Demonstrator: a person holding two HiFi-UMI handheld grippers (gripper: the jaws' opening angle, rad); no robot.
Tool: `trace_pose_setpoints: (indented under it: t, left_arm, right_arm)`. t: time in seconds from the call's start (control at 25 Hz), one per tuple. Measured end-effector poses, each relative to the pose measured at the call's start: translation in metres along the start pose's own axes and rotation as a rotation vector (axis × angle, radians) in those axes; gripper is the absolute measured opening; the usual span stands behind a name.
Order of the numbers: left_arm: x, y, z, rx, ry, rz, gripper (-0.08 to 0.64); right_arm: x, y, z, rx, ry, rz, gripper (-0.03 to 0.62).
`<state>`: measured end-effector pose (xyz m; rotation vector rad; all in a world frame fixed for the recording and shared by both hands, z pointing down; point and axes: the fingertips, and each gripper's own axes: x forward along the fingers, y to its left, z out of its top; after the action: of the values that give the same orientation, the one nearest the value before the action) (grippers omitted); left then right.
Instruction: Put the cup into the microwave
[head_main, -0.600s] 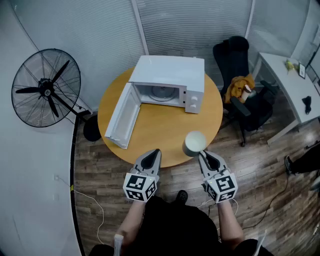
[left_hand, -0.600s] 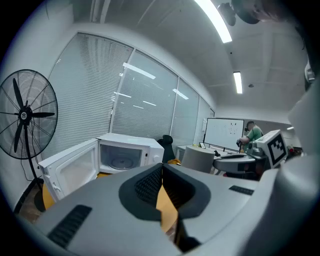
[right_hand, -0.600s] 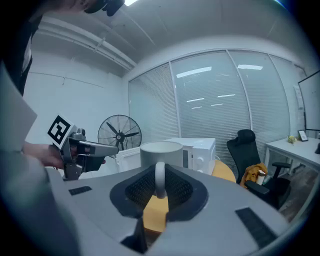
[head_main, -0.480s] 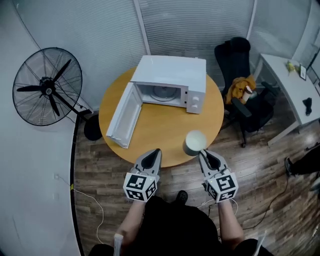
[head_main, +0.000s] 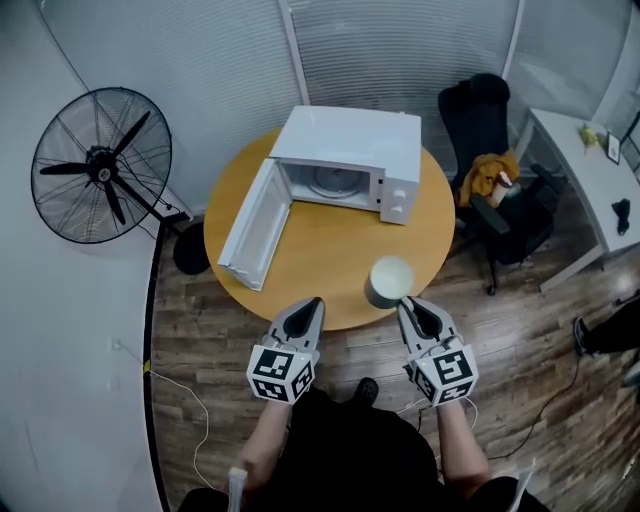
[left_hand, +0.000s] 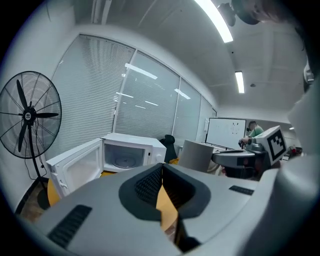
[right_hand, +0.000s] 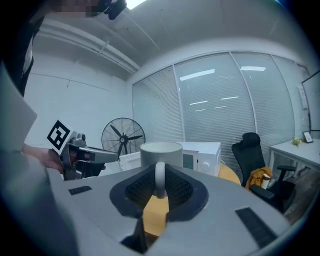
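Glass walls with closed blinds enclose an office with a wood-plank floor (head_main: 200, 330). At its centre stands a round wooden desk (head_main: 325, 255).

1. Microwave (head_main: 350, 150): white, at the far side of the desk. Its door (head_main: 250, 235) is swung fully open toward the left, and the glass turntable (head_main: 330, 183) shows inside. Two round knobs sit on the control panel (head_main: 398, 200); any print there is too small to read.
2. Cup (head_main: 389, 282): pale grey, upright, over the near right part of the desk, outside the microwave and well apart from its cavity. Whether its base touches the desk cannot be told.
3. Right tool (head_main: 407, 305): jaws clamped on the cup's handle (right_hand: 159, 180), which stands vertically between the ribbed pads.
4. Left tool (head_main: 312, 303): jaws together with nothing between them, at the near desk edge, left of the cup.
5. Marker cubes (head_main: 280, 373): each tool carries black-and-white square code patterns, with no letters.

A black pedestal fan (head_main: 100, 165) stands left of the desk and a black office chair (head_main: 490, 130) to the right. The marks on the whiteboard (left_hand: 226, 132) are illegible.
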<state>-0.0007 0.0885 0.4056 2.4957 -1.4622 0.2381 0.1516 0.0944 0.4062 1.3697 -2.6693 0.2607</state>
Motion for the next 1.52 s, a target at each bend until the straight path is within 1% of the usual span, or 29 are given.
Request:
trace_pose_setpoints:
  t: [0.2,0.32,0.52,0.72,0.92,1.04,1.2,1.52]
  left_arm:
    - [-0.004,-0.002,-0.005,-0.004,0.007,0.007,-0.002]
    - [-0.007,0.001,-0.008,-0.009,0.014,0.016,-0.002]
    - [-0.012,0.010,-0.013,-0.020,0.025,0.018,-0.002]
    - [-0.008,0.019,-0.015,-0.027,0.031,-0.011,-0.002]
    - [0.003,0.038,-0.007,-0.018,0.026,-0.041,-0.002]
    - [0.011,0.050,0.002,-0.012,0.015,-0.081,-0.002]
    - [0.022,0.074,0.010,0.002,0.019,-0.106,-0.002]
    - [0.048,0.122,0.019,0.000,0.037,-0.155,-0.002]
  right_arm:
    - [0.000,0.004,0.002,0.015,-0.019,0.018,0.054]
    - [0.001,0.005,0.000,0.018,-0.007,0.021,0.054]
    - [0.008,0.005,-0.005,0.044,0.001,-0.005,0.055]
    - [0.020,0.007,-0.007,0.056,0.009,-0.029,0.055]
    - [0.039,0.009,-0.001,0.051,0.008,-0.061,0.055]
    - [0.054,0.009,0.003,0.040,0.017,-0.092,0.055]
    - [0.077,0.012,0.009,0.037,0.022,-0.120,0.054]
    - [0.129,0.017,0.020,0.029,0.033,-0.170,0.054]
